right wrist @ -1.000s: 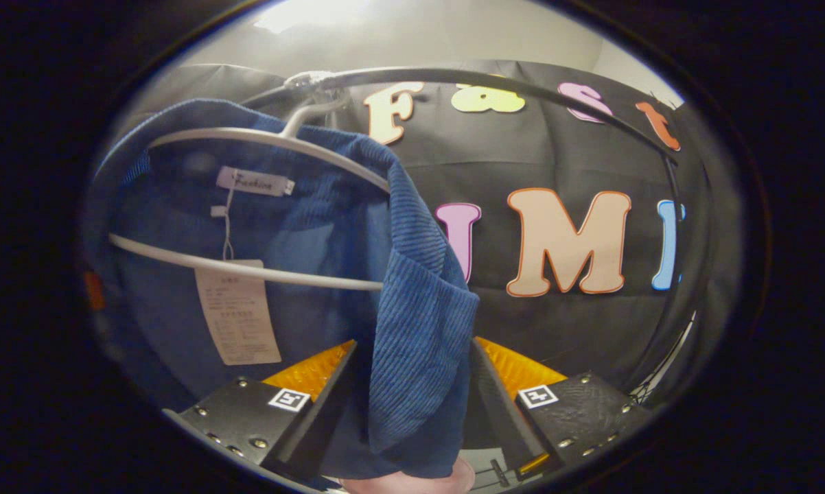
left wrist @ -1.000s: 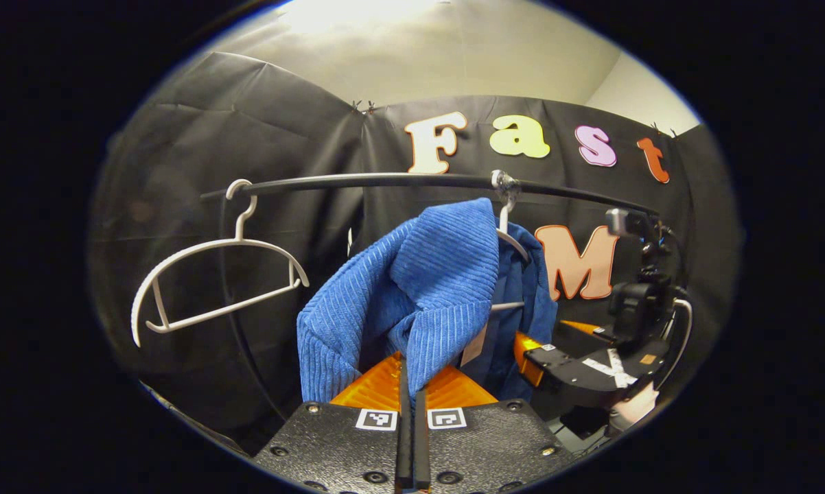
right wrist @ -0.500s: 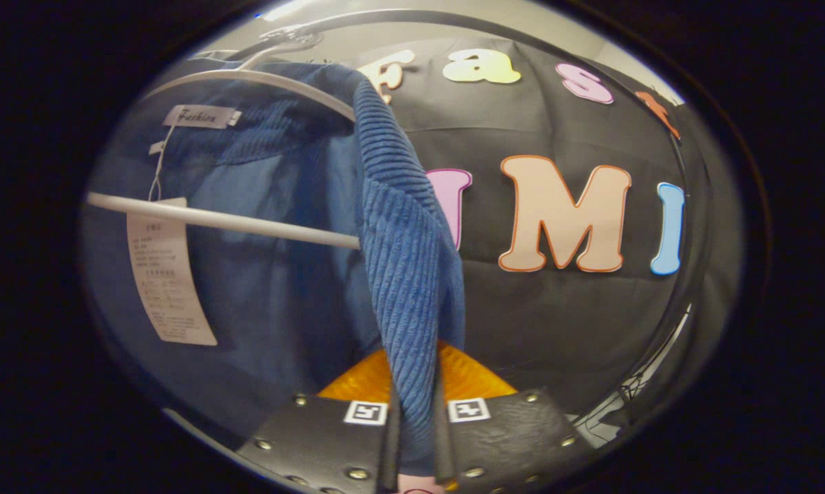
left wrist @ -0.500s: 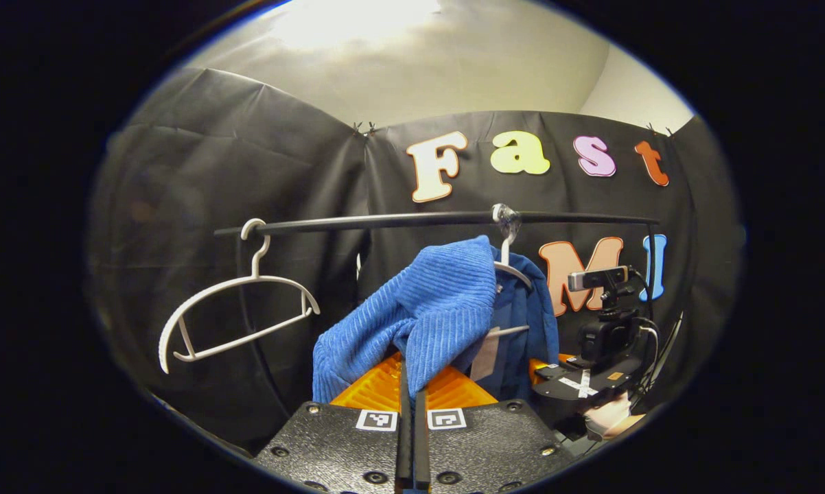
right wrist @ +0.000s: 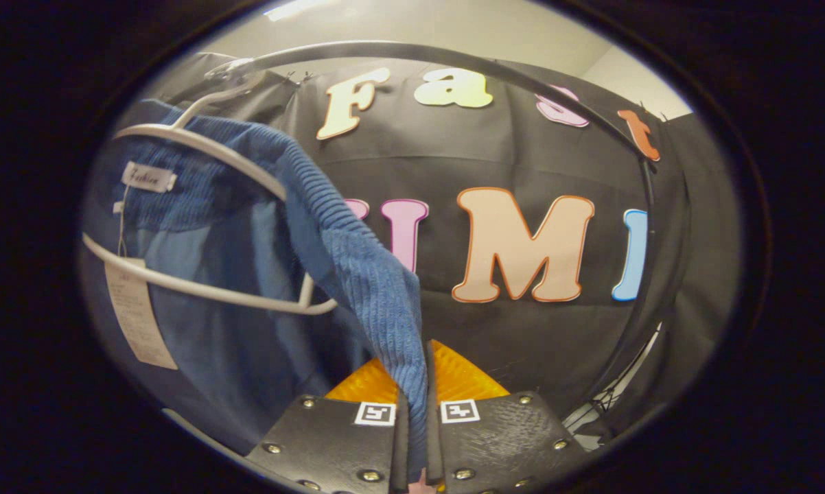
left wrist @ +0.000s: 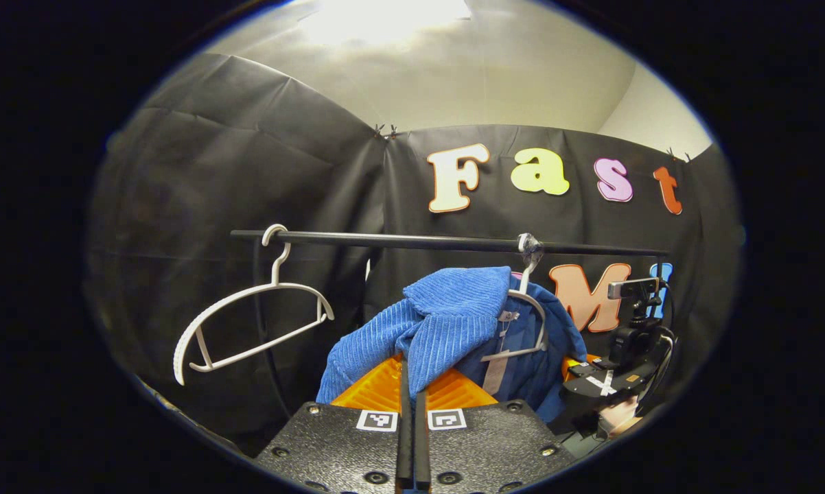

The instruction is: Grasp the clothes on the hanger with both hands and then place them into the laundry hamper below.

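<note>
Change since earlier: right claw [right wrist: 412, 439] was spread around the fabric, now clamped on it; rail [left wrist: 412, 241] sits lower in the left gripper view than it did; garment more bunched, pulled partly off the hanger.
Left claw [left wrist: 410, 425]: clenched; fingers nearly meet, with a fold of the blue corduroy garment [left wrist: 447, 322] pinched between them at the bottom of the left gripper view.
Right claw: clenched on a narrow ribbed strip of the garment [right wrist: 357, 274], which runs down from the hanger's shoulder into the gap between its fingers.
Right claw, seen from the left gripper view [left wrist: 601, 384]: low at right, just beside the garment's right edge; a bit of a hand shows beneath it.
Garment: under the rail near its right end, still partly draped over the white hanger [left wrist: 532, 329]; bunched to the left of the hanger's hook.
Hanger in the right gripper view [right wrist: 206, 226]: tilted, lower bar bare across the inner lining; white neck label [right wrist: 149, 178] and a paper tag [right wrist: 134, 312] hang inside.
Spare hanger [left wrist: 254, 322]: white, empty, tilted, hooked near the rail's left end, well apart from the garment.
Backdrop: black cloth wall [left wrist: 248, 185] behind the rail, pale ceiling above.
</note>
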`<state>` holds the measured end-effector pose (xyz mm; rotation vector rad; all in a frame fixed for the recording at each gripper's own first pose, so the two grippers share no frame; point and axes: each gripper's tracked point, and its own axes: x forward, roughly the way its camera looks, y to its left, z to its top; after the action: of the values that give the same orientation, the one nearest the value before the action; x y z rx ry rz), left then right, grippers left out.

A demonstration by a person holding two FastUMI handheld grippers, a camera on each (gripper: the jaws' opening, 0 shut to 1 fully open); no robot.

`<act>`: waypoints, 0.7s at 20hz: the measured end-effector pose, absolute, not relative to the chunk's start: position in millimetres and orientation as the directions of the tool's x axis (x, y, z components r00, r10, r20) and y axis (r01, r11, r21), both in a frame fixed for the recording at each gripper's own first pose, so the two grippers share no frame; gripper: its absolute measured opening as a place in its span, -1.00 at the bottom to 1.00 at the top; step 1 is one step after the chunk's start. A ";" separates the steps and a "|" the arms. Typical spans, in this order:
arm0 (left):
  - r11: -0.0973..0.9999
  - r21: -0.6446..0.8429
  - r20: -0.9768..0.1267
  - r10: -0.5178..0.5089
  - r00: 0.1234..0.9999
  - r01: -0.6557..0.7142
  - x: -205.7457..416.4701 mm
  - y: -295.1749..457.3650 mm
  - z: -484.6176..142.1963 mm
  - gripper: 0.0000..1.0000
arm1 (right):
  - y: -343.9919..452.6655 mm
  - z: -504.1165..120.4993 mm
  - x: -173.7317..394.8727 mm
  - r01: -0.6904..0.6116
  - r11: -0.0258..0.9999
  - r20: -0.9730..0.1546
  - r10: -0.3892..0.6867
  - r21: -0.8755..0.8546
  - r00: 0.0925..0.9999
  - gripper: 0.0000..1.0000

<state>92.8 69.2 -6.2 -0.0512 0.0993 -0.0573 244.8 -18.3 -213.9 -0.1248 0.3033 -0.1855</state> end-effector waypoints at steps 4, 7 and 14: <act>0.996 -0.029 -0.100 -0.092 0.991 0.089 91.9 67.5 -3.5 -0.96 | -39.1 -195.3 265.7 0.201 0.973 -0.245 -0.224 -0.115 0.943 -0.81; 0.995 -0.022 -0.100 -0.098 0.990 0.096 92.4 69.1 -2.9 -0.96 | -47.8 -184.3 283.6 0.224 0.969 -0.202 -0.241 -0.105 0.949 -0.80; 0.994 -0.016 -0.099 -0.108 0.989 0.107 93.6 69.9 -1.8 -0.98 | -47.4 -184.2 322.2 0.228 0.972 -0.148 -0.234 -0.054 0.961 -0.81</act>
<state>93.6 69.9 -1.8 -0.0105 0.0998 -0.1081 322.2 -47.4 -184.2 -0.0368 0.1539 -0.2342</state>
